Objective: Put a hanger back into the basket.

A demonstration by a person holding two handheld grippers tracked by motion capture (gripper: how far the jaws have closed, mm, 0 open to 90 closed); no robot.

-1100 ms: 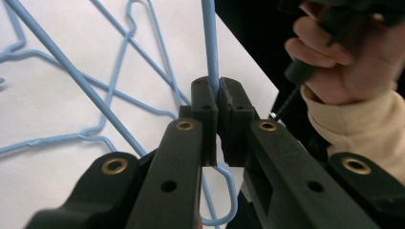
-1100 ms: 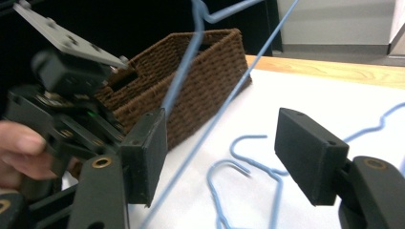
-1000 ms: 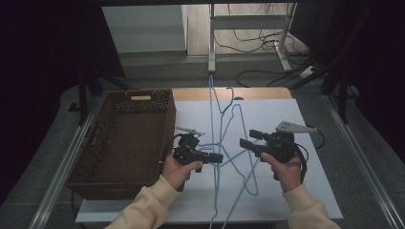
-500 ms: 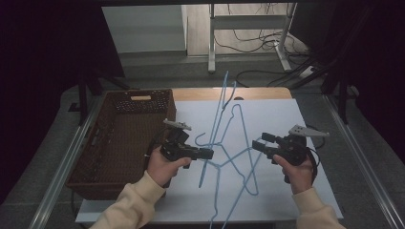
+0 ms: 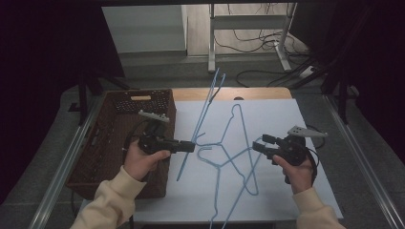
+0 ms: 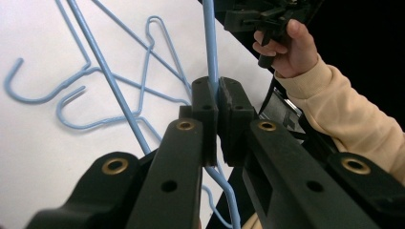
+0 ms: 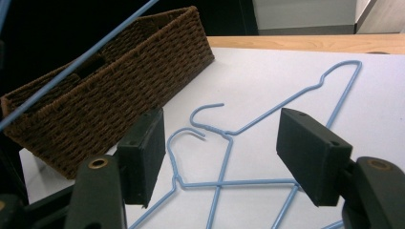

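My left gripper point(image 5: 189, 146) is shut on a blue wire hanger point(image 5: 205, 112) and holds it off the table, tilted up and away, beside the basket. In the left gripper view the wire point(image 6: 208, 47) runs straight up out of the closed jaws of the left gripper point(image 6: 217, 93). Two more blue hangers point(image 5: 244, 131) lie crossed on the white tabletop point(image 5: 286, 119) between my hands. My right gripper point(image 5: 258, 144) hovers open at their right side. The right gripper view has the open right gripper point(image 7: 224, 157) with the hangers' hooks point(image 7: 205, 124) lying on the table between the jaws, untouched.
A brown wicker basket point(image 5: 119, 138) stands along the left edge of the table, also seen as the basket point(image 7: 110, 90) in the right gripper view. Beyond the table's far wooden edge point(image 5: 258, 93) are a desk frame point(image 5: 212, 43) and floor cables.
My left gripper has carried its hanger leftward toward the basket and raised it off the pile. My right gripper has drawn away to the right and stands open.
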